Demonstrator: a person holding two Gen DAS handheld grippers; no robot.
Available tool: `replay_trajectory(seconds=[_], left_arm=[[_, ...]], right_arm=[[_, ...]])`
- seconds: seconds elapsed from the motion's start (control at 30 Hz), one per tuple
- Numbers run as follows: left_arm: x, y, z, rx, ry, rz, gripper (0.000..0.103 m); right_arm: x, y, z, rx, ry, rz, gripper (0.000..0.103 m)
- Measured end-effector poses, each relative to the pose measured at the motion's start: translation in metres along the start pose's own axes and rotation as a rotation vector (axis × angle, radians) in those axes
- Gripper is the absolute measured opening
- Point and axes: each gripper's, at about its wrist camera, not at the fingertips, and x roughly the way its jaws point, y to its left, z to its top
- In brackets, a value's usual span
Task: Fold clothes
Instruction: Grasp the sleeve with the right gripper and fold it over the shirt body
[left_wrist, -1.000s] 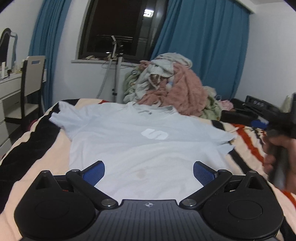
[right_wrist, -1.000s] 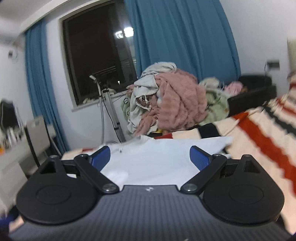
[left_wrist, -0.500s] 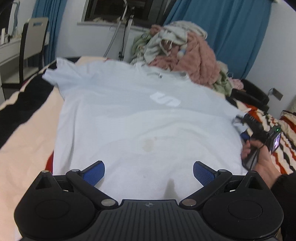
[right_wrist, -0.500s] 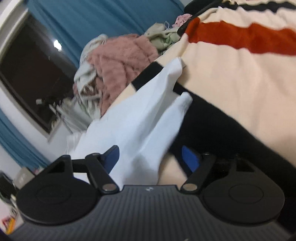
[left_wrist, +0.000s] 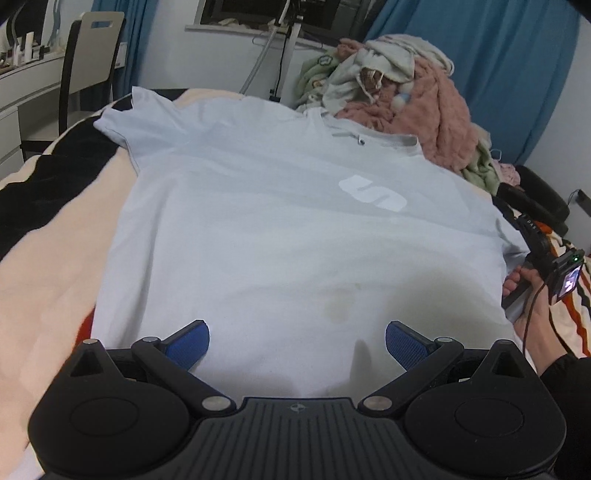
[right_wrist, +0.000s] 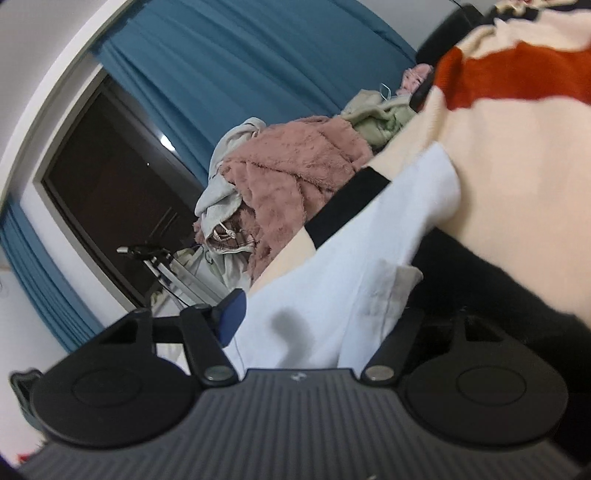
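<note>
A pale blue T-shirt (left_wrist: 280, 229) with a white logo lies flat, front up, on the striped bed, collar far. My left gripper (left_wrist: 297, 339) is open and empty above the shirt's near hem. My right gripper (right_wrist: 317, 314) is tilted and open at the shirt's right edge (right_wrist: 354, 280), with the cloth between its jaws; its right fingertip is hidden under the fabric. In the left wrist view the right gripper (left_wrist: 532, 236) shows at the right sleeve, held by a hand.
A pile of clothes with a pink fleece (left_wrist: 417, 99) sits at the bed's far end. The striped blanket (left_wrist: 48, 236) covers the bed. A chair (left_wrist: 92, 66) and white desk stand at the left. Blue curtains (left_wrist: 498, 55) and a dark window are behind.
The left gripper rose and tipped down over the shirt. The right gripper swung down and tilted to the shirt's right edge, and the cloth now lies between its jaws.
</note>
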Motion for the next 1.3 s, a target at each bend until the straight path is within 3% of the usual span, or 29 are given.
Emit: replay_trajectory(seconds=[0.17, 0.27, 0.33, 0.43, 0.47, 0.6, 0.7, 0.8, 0.93, 1.03, 1.07, 1.13, 1.2, 1.3], left_arm=[[-0.004, -0.004, 0.002, 0.056, -0.013, 0.022, 0.103], [-0.018, -0.002, 0.001, 0.085, -0.057, 0.042, 0.103], [-0.029, 0.004, 0.004, 0.058, -0.071, 0.0, 0.103], [-0.048, 0.015, 0.009, 0.023, -0.11, -0.044, 0.103], [-0.055, 0.02, 0.01, 0.018, -0.123, -0.051, 0.103], [-0.074, 0.044, 0.015, -0.036, -0.157, -0.064, 0.103], [-0.078, 0.064, 0.023, -0.09, -0.16, -0.064, 0.103], [-0.079, 0.08, 0.029, -0.095, -0.189, -0.021, 0.103], [-0.064, 0.099, 0.03, -0.045, -0.206, 0.083, 0.103], [-0.045, 0.112, 0.033, -0.062, -0.183, 0.098, 0.103], [-0.039, 0.114, 0.033, -0.064, -0.174, 0.1, 0.103], [-0.03, 0.114, 0.034, -0.06, -0.163, 0.102, 0.103], [-0.023, 0.112, 0.035, -0.05, -0.159, 0.103, 0.103], [-0.014, 0.108, 0.036, -0.027, -0.164, 0.104, 0.103]], right_arm=[[0.002, -0.008, 0.002, 0.023, -0.007, -0.055, 0.035], [0.005, 0.014, 0.005, -0.08, 0.024, -0.178, 0.024], [0.006, 0.041, 0.013, -0.19, 0.034, -0.271, 0.016], [-0.004, 0.093, 0.033, -0.266, 0.003, -0.267, 0.014], [-0.006, 0.116, 0.037, -0.314, 0.003, -0.278, 0.007], [-0.012, 0.219, 0.03, -0.585, -0.036, -0.298, 0.007], [-0.007, 0.292, -0.003, -0.79, -0.052, -0.286, 0.007], [0.012, 0.345, -0.056, -0.954, -0.021, -0.259, 0.007], [0.051, 0.384, -0.145, -1.111, 0.111, -0.223, 0.007], [0.073, 0.388, -0.2, -1.129, 0.2, -0.196, 0.008], [0.079, 0.384, -0.21, -1.112, 0.231, -0.186, 0.01], [0.089, 0.375, -0.222, -1.048, 0.313, -0.163, 0.027], [0.094, 0.366, -0.225, -0.957, 0.414, -0.137, 0.094], [0.073, 0.369, -0.209, -0.886, 0.391, -0.072, 0.1]])
